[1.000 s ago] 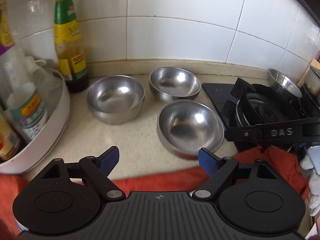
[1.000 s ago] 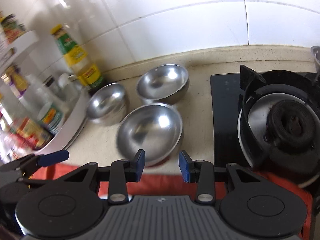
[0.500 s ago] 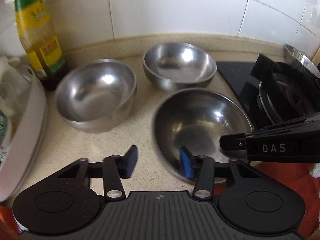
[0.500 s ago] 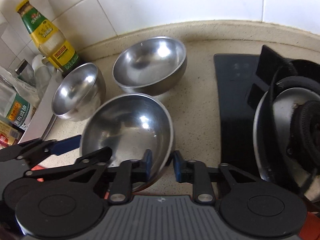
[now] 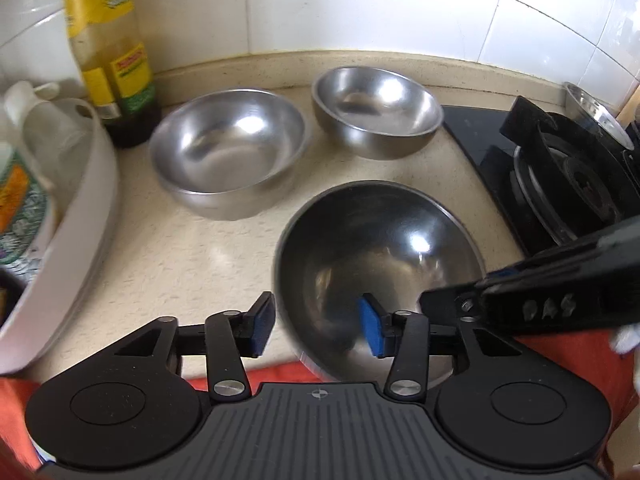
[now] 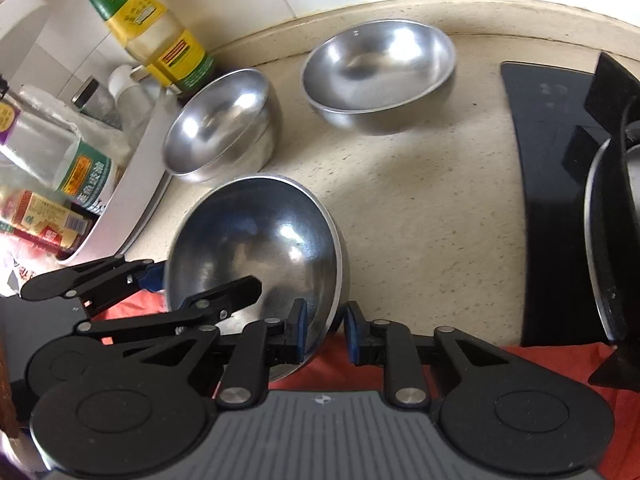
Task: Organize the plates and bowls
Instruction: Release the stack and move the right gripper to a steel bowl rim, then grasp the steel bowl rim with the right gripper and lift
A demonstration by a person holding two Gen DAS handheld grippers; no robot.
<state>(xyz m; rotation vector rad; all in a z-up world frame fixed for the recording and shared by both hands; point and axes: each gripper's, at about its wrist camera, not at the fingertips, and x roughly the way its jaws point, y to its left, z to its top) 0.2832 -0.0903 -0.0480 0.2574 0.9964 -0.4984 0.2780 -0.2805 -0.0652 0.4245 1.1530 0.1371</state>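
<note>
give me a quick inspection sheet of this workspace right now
surface: beige speckled countertop, dry.
job's things: three steel bowls; near bowl, left bowl, back bowl, all upright and apart.
clutter: sauce bottle, white rack of condiments.
grippers: left claw and right claw each straddle the near bowl's rim, not closed.
cables: nothing seen.
surroundings: white tile wall, gas stove.

Right gripper (image 6: 325, 330) straddles near bowl (image 6: 256, 240) rim — one pad inside, one outside, small gaps visible. Left gripper (image 6: 200, 280) reaches the same bowl's left rim — closure indeterminate.
</note>
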